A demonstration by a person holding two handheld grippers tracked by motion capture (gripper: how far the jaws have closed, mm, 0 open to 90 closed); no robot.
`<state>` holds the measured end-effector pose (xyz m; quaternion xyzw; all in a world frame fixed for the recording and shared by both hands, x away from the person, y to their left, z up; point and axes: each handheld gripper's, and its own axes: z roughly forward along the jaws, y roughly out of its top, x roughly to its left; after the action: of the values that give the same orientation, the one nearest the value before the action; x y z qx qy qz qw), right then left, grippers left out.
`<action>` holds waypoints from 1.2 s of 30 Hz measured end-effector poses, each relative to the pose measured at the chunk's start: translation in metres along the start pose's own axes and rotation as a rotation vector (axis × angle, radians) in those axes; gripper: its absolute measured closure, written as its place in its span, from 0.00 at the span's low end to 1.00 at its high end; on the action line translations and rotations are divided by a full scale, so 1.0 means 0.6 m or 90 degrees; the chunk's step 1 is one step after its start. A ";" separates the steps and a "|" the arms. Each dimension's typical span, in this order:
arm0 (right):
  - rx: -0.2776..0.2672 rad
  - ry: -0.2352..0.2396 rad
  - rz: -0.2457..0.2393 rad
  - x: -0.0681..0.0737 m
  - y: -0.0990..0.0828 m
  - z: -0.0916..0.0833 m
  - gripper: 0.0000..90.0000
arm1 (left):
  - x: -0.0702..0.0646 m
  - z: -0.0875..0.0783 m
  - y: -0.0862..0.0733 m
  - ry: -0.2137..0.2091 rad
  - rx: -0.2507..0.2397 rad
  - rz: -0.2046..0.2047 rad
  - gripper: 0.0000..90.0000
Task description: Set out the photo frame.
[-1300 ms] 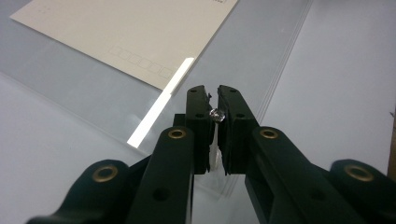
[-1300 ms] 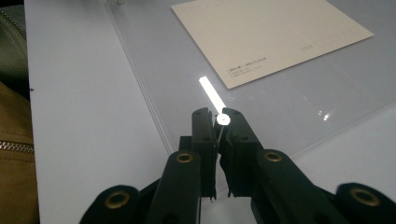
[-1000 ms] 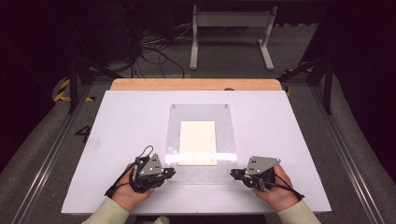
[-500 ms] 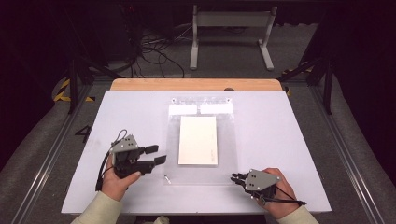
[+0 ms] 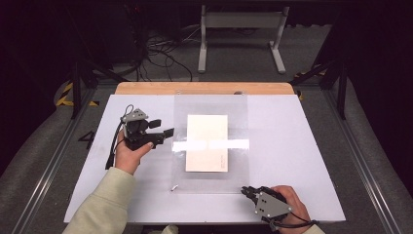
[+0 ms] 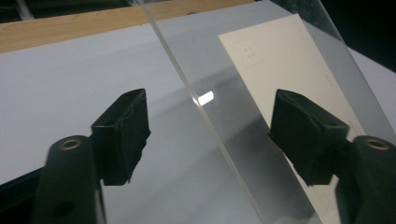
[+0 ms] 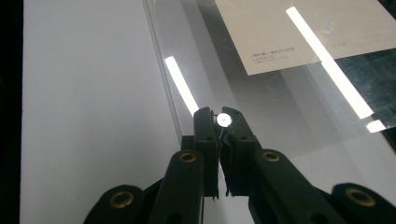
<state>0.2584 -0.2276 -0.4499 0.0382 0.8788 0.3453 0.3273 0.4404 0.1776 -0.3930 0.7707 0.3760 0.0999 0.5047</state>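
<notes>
While left tongs gape, right tongs pinch clear sheet, white tabletop, dark room.

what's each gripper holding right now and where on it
The right gripper is shut on the clear sheet at its near right corner. The left gripper holds nothing; its jaws have just opened and stand apart around the sheet's left edge.

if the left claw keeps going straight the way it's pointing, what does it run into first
Most likely the left edge of the clear acrylic sheet: in the left gripper view that edge runs up between the open jaws of the left claw. Beyond it lies the cream paper. Depth is hard to judge, so it might pass just over the sheet.
</notes>
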 end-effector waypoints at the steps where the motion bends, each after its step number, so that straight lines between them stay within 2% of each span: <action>1: 0.003 -0.005 -0.006 0.003 0.001 -0.001 0.95 | 0.000 0.003 0.004 -0.003 -0.003 -0.005 0.29; 3: 0.006 -0.014 -0.017 0.008 0.001 -0.001 0.95 | 0.002 0.010 0.011 -0.013 -0.002 -0.007 0.26; 6: 0.006 -0.020 -0.023 0.011 0.001 -0.002 0.95 | 0.001 0.018 0.018 -0.012 -0.005 -0.001 0.24; 8: 0.008 -0.025 -0.026 0.014 0.001 -0.002 0.95 | 0.002 0.023 0.025 0.002 -0.019 0.015 0.28; 9: 0.006 -0.028 -0.026 0.015 0.001 -0.002 0.95 | 0.004 0.025 0.028 0.012 -0.022 0.003 0.24; 10: 0.009 -0.028 -0.029 0.016 0.001 -0.003 0.95 | 0.009 0.029 0.034 0.003 -0.019 -0.008 0.23; 11: 0.009 -0.029 -0.031 0.016 0.001 -0.003 0.95 | 0.011 0.031 0.038 0.006 -0.017 -0.007 0.23; 15: 0.009 -0.033 -0.037 0.018 0.002 -0.003 0.95 | 0.026 0.041 0.051 0.011 -0.011 -0.035 0.23; 19: 0.010 -0.037 -0.035 0.020 0.001 -0.003 0.95 | 0.029 0.057 0.054 -0.044 -0.008 -0.054 0.23; 22: 0.012 -0.037 -0.041 0.020 0.001 -0.003 0.95 | 0.021 0.074 0.053 -0.054 0.014 -0.040 0.23; 24: 0.011 -0.039 -0.041 0.021 0.001 -0.003 0.95 | 0.013 0.085 0.052 -0.071 0.021 -0.032 0.22; 27: 0.009 -0.039 -0.038 0.020 0.001 -0.003 0.95 | 0.000 0.093 0.051 -0.091 0.026 -0.005 0.31; 28: 0.009 -0.038 -0.034 0.020 0.000 -0.003 0.95 | -0.005 0.094 0.051 -0.090 0.029 -0.005 0.34; 29: 0.009 -0.038 -0.034 0.019 0.000 -0.004 0.95 | -0.006 0.093 0.051 -0.096 0.026 -0.002 0.33; 32: 0.011 -0.037 -0.039 0.020 0.001 -0.004 0.95 | 0.000 0.082 0.052 -0.130 0.002 -0.025 0.45; 36: 0.013 -0.039 -0.038 0.020 0.002 -0.004 0.94 | 0.000 0.065 0.049 -0.146 -0.022 -0.005 0.52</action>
<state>0.2471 -0.2246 -0.4544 0.0255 0.8727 0.3248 0.3637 0.4753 0.1444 -0.3863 0.7670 0.3171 0.0156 0.5576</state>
